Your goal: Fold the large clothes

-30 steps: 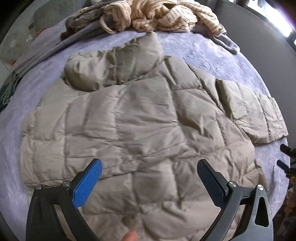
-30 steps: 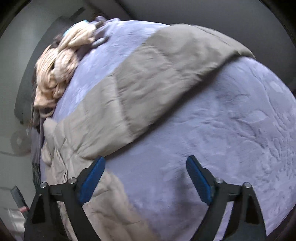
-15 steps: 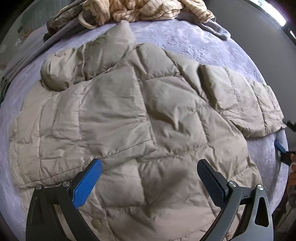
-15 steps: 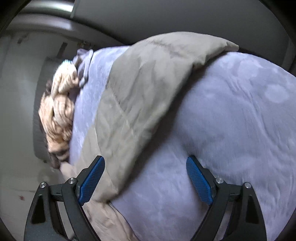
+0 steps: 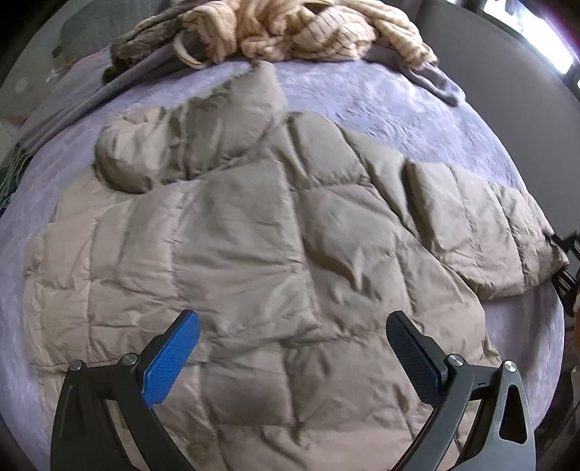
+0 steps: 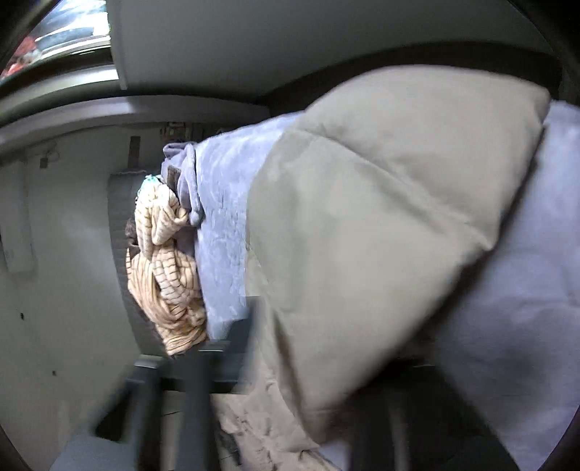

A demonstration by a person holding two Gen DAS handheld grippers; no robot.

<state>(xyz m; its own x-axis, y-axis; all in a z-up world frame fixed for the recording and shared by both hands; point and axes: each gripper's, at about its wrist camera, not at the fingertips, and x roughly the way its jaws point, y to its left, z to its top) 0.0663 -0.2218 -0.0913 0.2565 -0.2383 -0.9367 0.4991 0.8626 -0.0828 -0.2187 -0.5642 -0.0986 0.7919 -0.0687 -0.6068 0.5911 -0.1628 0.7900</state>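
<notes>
A beige quilted puffer jacket lies flat on a lavender bed cover. Its left sleeve is folded across the body; its right sleeve stretches out to the right. My left gripper hovers open and empty above the jacket's lower part. The right gripper shows at the sleeve's cuff at the right edge of the left wrist view. In the right wrist view the sleeve fills the frame, and my right gripper is blurred beneath it, with the sleeve between the fingers.
A pile of cream striped clothes and grey garments sits at the far edge of the bed; it also shows in the right wrist view. A grey wall and a window lie beyond.
My left gripper has drawn back a little from the jacket. My right gripper has moved in onto the sleeve's end, which now fills its view; its fingers have blurred with motion.
</notes>
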